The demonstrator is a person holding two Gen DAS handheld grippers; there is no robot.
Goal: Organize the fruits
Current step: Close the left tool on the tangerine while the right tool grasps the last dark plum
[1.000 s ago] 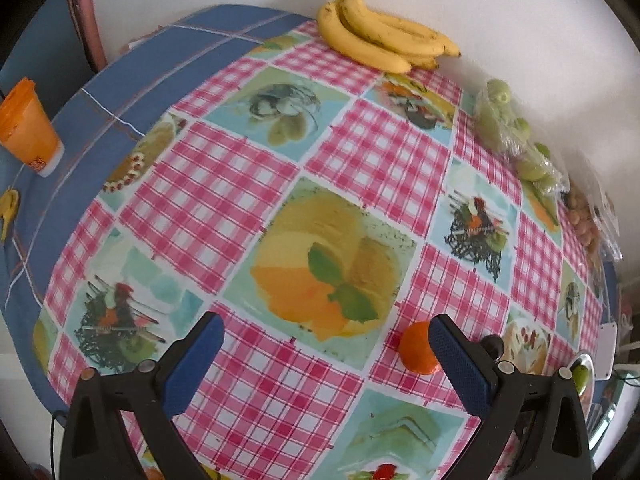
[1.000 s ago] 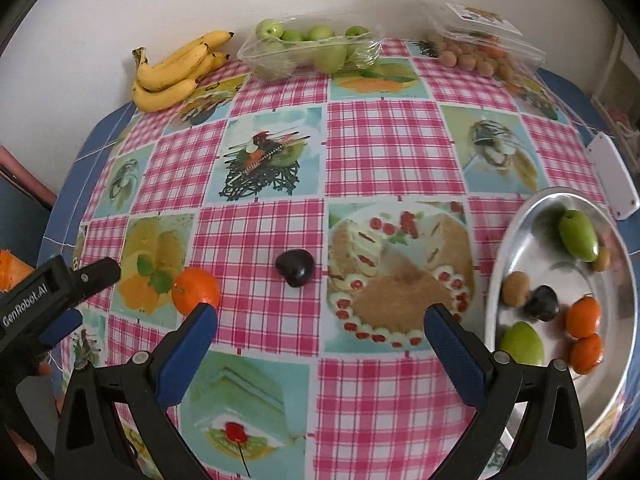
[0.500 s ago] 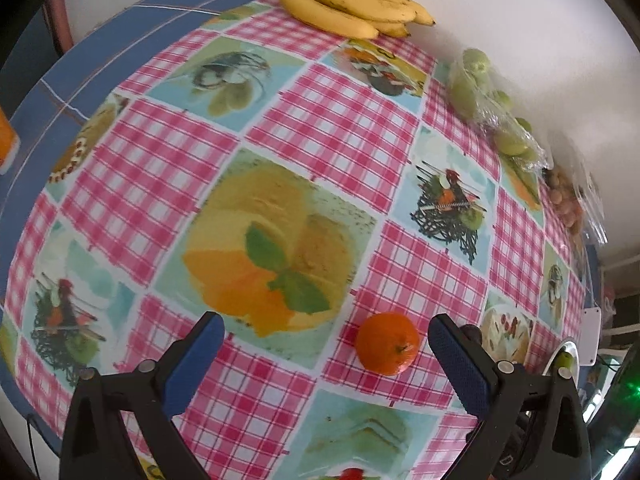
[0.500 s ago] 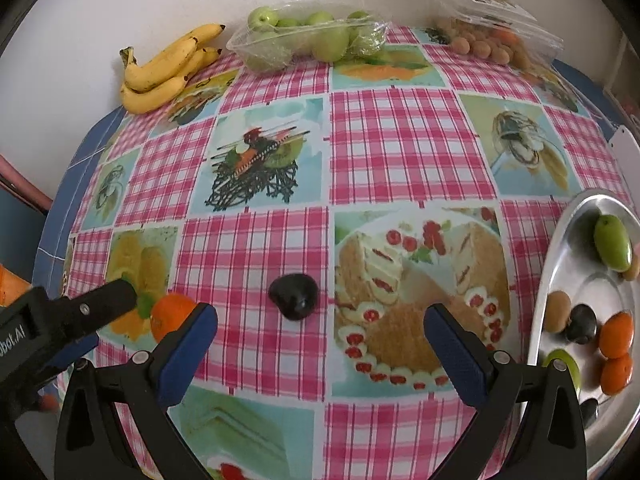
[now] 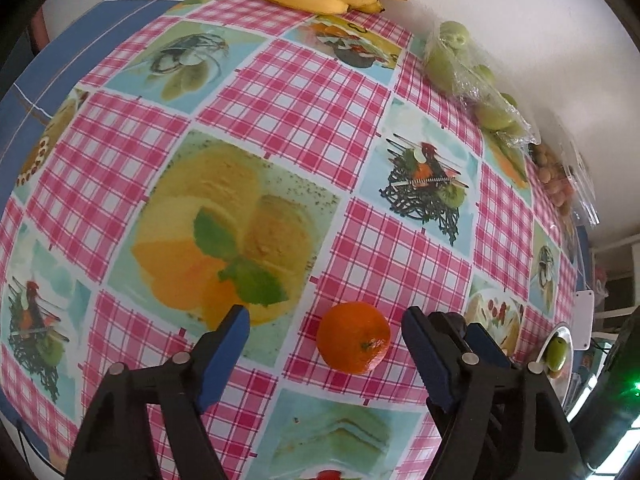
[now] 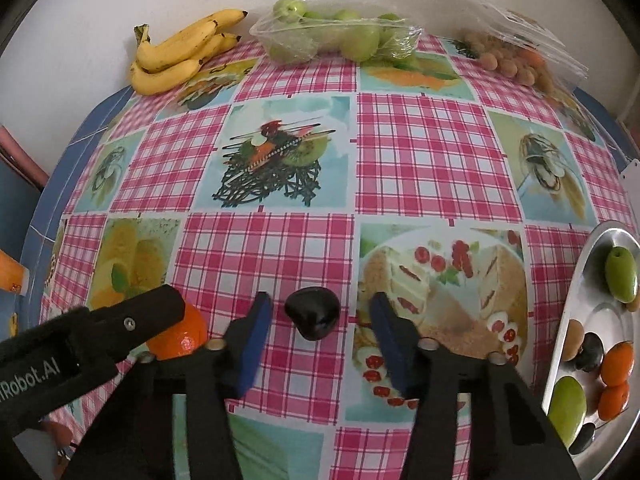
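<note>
An orange point(image 5: 354, 337) lies on the surface point(image 5: 304, 92) between the left gripper's point(image 5: 326, 354) closing jaws, untouched. Just beside it a dark fruit point(image 6: 313, 318) sits between the right gripper's point(image 6: 318, 334) closing jaws, also untouched. The surface wears a pink checked cloth against a white wall. One banana bunch point(image 6: 182, 56), two clear fruit bags and one metal tray point(image 6: 600, 312) holding fruit ring it.

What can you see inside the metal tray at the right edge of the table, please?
The metal tray holds two green fruits, two oranges, dark fruits and a brown one. Its far side is cut off by the frame, so anything there is unseen.
</note>
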